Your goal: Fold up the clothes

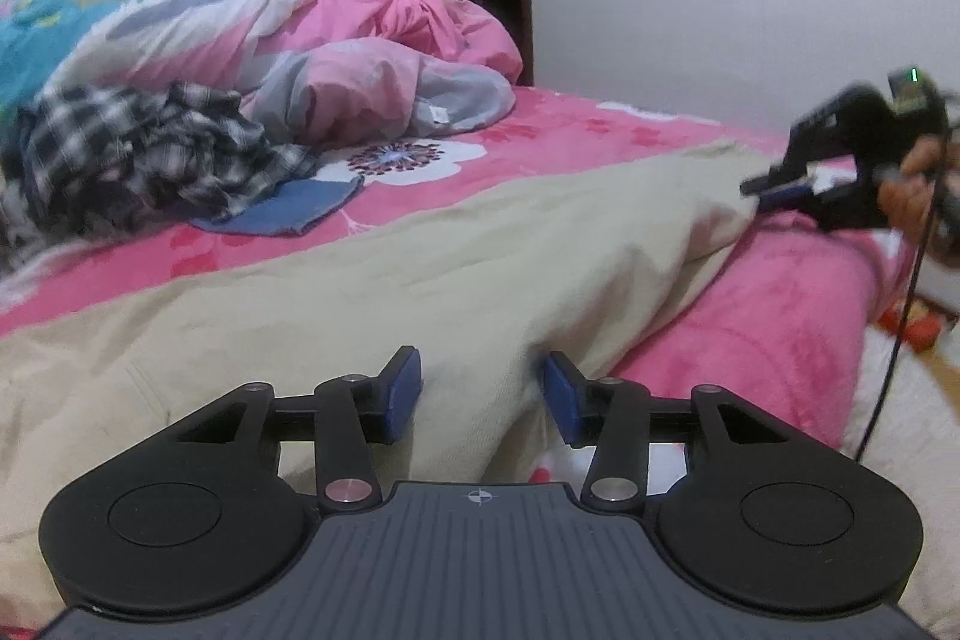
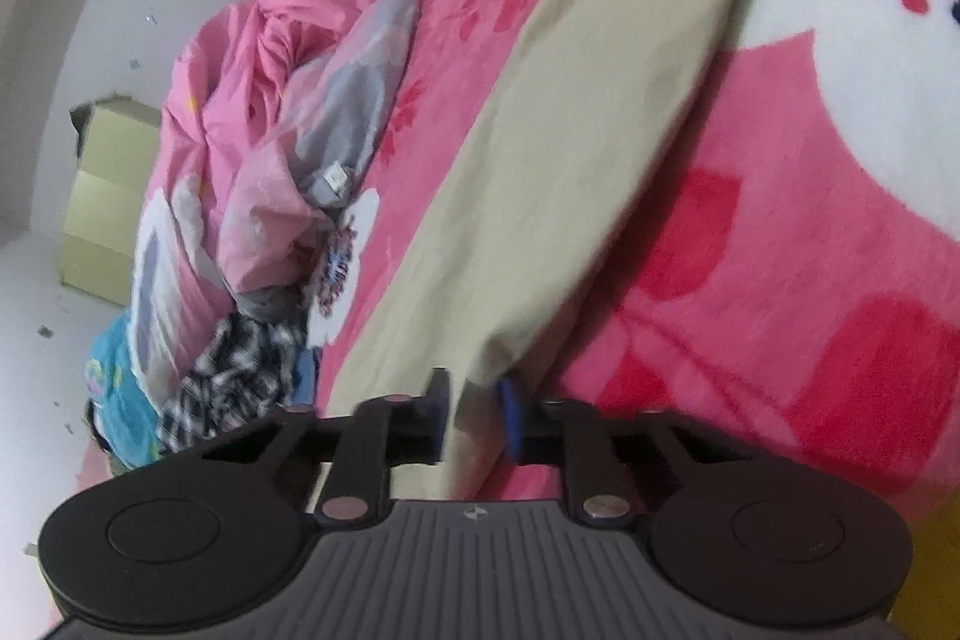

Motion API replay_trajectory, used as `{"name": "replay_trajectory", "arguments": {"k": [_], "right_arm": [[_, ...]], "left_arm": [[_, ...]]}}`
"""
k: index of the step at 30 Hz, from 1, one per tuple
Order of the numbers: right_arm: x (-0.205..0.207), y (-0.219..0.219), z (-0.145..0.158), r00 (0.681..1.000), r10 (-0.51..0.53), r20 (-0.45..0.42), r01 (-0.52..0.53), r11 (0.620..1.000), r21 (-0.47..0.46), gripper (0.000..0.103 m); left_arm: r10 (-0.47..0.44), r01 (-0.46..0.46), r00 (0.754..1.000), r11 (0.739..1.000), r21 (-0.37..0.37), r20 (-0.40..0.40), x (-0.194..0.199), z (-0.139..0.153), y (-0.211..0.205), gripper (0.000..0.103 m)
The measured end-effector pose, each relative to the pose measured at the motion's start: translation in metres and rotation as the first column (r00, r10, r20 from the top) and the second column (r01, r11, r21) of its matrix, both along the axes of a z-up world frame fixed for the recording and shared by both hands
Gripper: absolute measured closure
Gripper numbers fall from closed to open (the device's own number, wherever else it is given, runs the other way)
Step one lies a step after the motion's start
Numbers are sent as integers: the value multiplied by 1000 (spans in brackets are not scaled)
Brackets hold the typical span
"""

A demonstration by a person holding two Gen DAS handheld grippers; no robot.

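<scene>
Two claws work on the tan pants (image 1: 420,268) lying flat across the pink bed (image 1: 780,328). The right gripper (image 2: 474,415) pinches one end tight. The left gripper (image 1: 480,394) hangs open over the cloth; squeeze before lifting, and lift both ends together.

Beige all the way on the trousers (image 1: 456,268), plain, no pattern. Under them the blanket (image 1: 780,328) is hot pink fleece with red petal shapes and big white flowers, one with a blue centre ringed by black and red dots. Beyond the left tool (image 1: 482,391), black body, blue pads (image 1: 403,388), sits a black-and-white checked shirt (image 1: 150,154) on a blue denim piece (image 1: 288,211). Behind that, a pink duvet (image 1: 336,34) with grey and white patches, then turquoise cloth (image 1: 30,34). The right tool (image 2: 474,415): black, blue pads too.
</scene>
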State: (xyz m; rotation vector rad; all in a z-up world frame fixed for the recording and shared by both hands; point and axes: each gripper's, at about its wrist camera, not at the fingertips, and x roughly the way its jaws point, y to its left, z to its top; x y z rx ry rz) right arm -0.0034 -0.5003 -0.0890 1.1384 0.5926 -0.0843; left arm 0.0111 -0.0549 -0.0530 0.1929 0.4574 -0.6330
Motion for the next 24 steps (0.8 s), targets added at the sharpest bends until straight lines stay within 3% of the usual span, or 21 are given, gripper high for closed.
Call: {"name": "replay_trajectory", "arguments": {"k": [2, 7, 12, 16, 20, 24], "right_arm": [[-4, -1, 2, 999, -4, 32, 4, 1000, -3, 97], [-14, -1, 22, 995, 4, 102, 5, 996, -86, 100], [-10, -14, 8, 999, -44, 3, 44, 982, -182, 101], [-18, -18, 8, 998, -70, 3, 69, 976, -208, 101], [-29, -9, 29, 995, -89, 38, 96, 937, -335, 100], [-28, 26, 58, 990, 51, 129, 21, 865, -502, 99]], "left_arm": [[2, -3, 1000, 999, -35, -24, 3, 2, 6, 57], [8, -10, 999, 999, -31, -35, 6, 2, 9, 55], [10, -11, 998, 1000, -23, -56, 10, -2, 10, 52], [9, -12, 997, 999, -38, -79, 9, 2, 14, 48], [-4, -6, 995, 995, -99, -96, 6, 13, 26, 47], [31, -49, 994, 983, -175, -104, 8, 23, 41, 47]]}}
